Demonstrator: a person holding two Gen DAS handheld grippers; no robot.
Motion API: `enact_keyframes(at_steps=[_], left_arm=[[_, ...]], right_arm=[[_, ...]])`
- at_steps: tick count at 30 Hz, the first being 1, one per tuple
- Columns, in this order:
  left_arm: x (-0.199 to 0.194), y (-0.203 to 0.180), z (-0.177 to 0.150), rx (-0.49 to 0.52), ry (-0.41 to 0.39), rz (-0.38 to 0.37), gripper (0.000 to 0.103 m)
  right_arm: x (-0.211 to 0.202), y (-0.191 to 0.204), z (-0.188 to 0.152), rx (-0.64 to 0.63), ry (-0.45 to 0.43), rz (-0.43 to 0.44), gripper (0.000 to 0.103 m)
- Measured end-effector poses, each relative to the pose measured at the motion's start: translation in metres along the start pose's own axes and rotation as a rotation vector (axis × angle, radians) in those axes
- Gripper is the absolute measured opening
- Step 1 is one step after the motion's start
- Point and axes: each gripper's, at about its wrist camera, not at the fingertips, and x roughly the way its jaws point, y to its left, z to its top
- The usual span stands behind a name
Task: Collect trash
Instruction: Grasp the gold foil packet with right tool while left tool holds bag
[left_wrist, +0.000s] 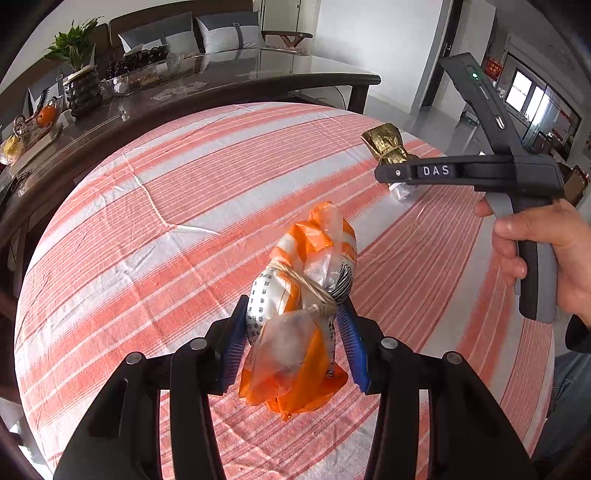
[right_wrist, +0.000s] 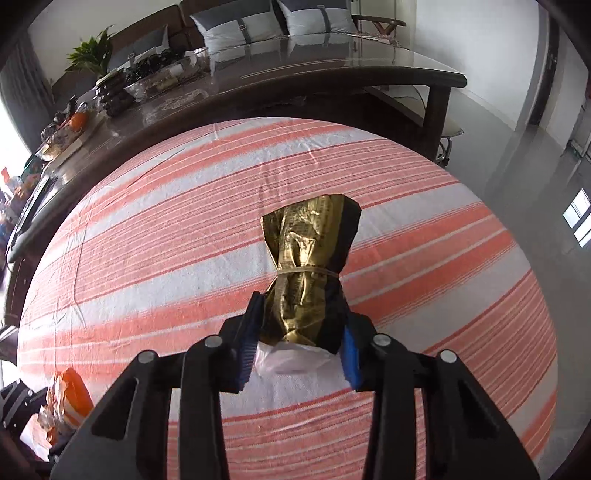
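The orange bundle (left_wrist: 301, 314), tied round its middle with string, sat between the blue pads of the left gripper (left_wrist: 295, 306), clamped near the knot with its long axis running straight out from the claw, above the striped cloth (left_wrist: 147, 229). The gold bundle (right_wrist: 308, 273) lay likewise in the right gripper (right_wrist: 303, 321), pads pressing both sides below its tie. Each hand thus already had its own piece, the gold one off to the right of the orange. No bin showed in either view.

A home living room, probably: cushioned sofa (right_wrist: 236, 26), potted plant (left_wrist: 75, 46), glass-topped wooden table (left_wrist: 258, 74), striped tablecloth (left_wrist: 147, 192).
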Motion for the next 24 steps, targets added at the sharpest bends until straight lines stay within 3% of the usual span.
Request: enact_keyframes(at_steps=[4, 9, 10, 12, 13, 15, 17, 18, 24], left_arm=[[-0.001, -0.017, -0.011, -0.03, -0.007, 0.018, 0.047], [-0.003, -0.035, -0.032, -0.044, -0.016, 0.059, 0.049], [-0.004, -0.04, -0.035, -0.037, -0.019, 0.077, 0.051], [-0.005, -0.048, -0.041, -0.016, -0.013, 0.068, 0.068], [-0.006, -0.051, -0.043, -0.007, -0.008, 0.054, 0.075], [-0.009, -0.055, -0.044, 0.018, -0.001, 0.031, 0.078], [-0.014, -0.056, -0.042, 0.043, -0.001, 0.027, 0.083], [-0.016, -0.055, -0.04, 0.053, 0.001, 0.025, 0.088], [-0.011, -0.043, -0.021, 0.05, 0.049, 0.031, 0.088]], right_arm=[[-0.032, 0.015, -0.042, -0.187, 0.038, 0.095, 0.037], [-0.068, 0.007, -0.095, -0.286, 0.11, 0.128, 0.037], [-0.071, 0.006, -0.103, -0.294, 0.12, 0.121, 0.037], [-0.074, 0.001, -0.116, -0.304, 0.139, 0.114, 0.037], [-0.075, -0.001, -0.12, -0.307, 0.143, 0.111, 0.039], [-0.077, -0.006, -0.122, -0.291, 0.137, 0.118, 0.041], [-0.079, -0.011, -0.121, -0.26, 0.13, 0.126, 0.062], [-0.08, -0.013, -0.12, -0.247, 0.12, 0.134, 0.064], [-0.077, -0.009, -0.109, -0.222, 0.148, 0.128, 0.071]])
